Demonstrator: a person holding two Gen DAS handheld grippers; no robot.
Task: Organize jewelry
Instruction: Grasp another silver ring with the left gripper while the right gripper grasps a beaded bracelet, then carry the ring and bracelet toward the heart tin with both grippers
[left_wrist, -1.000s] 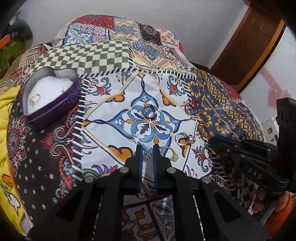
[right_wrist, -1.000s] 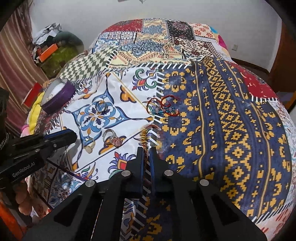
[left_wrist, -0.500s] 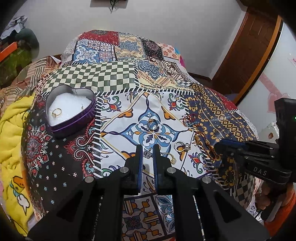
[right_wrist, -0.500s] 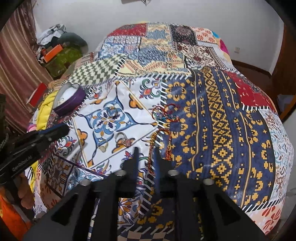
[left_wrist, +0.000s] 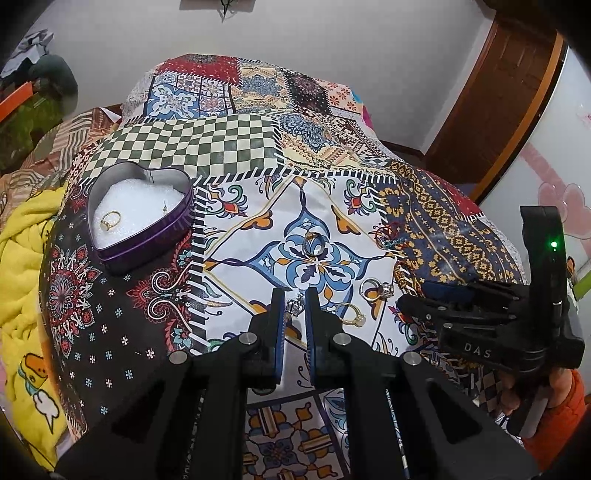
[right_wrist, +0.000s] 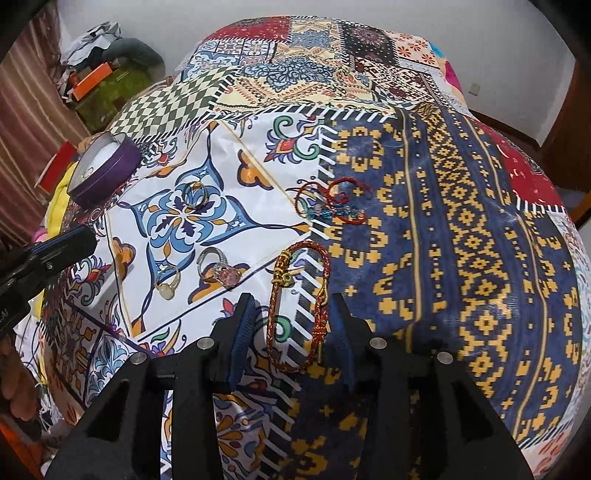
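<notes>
My left gripper (left_wrist: 295, 304) is shut on a small silver crown ring (left_wrist: 295, 305) and holds it above the quilt. A purple heart tin (left_wrist: 144, 240) with white foam holds a gold ring (left_wrist: 110, 219) at the left. Loose rings lie on the quilt: a silver band (left_wrist: 313, 244), a stone ring (left_wrist: 375, 288), a gold ring (left_wrist: 351, 314). My right gripper (right_wrist: 293, 317) is open, its jaws either side of a red and gold braided bracelet (right_wrist: 297, 306). A red string bracelet with blue beads (right_wrist: 332, 201) lies beyond it.
The patchwork quilt (right_wrist: 461, 221) covers a bed. A yellow blanket (left_wrist: 22, 280) lies at the left edge. Clutter sits by the far left wall (right_wrist: 99, 74). A wooden door (left_wrist: 495, 96) is at the right.
My right gripper opened and moved forward over the braided bracelet. My left gripper rose and drew back with the crown ring held in it.
</notes>
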